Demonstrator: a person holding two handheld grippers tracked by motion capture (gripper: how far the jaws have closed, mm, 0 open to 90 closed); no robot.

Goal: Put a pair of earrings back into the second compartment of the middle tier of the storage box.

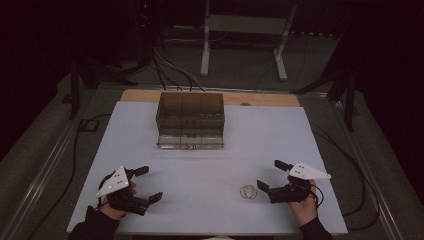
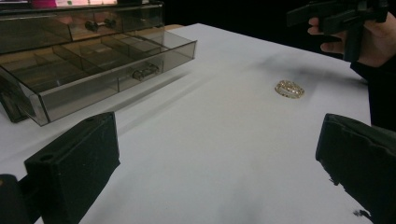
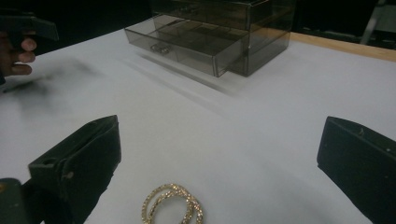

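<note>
A smoky clear drawer box (image 1: pixel 190 120) stands at the back middle of the white table, its bottom drawer (image 2: pixel 107 70) (image 3: pixel 187 42) pulled out with empty compartments. A gold ring-shaped bracelet (image 1: pixel 248 191) (image 2: pixel 289 88) (image 3: pixel 173 205) lies flat on the table near the front right. My right gripper (image 1: pixel 270 176) is open just right of the bracelet, which sits between and slightly ahead of its jaws in the right gripper view. My left gripper (image 1: pixel 149 183) is open at the front left with nothing between its jaws.
The white table top (image 1: pixel 210 160) ends in a wooden strip (image 1: pixel 260 99) at the back. Cables (image 1: pixel 170 70) and a metal stand (image 1: pixel 240 30) lie on the floor beyond. A black cable (image 1: pixel 75 150) runs along the left side.
</note>
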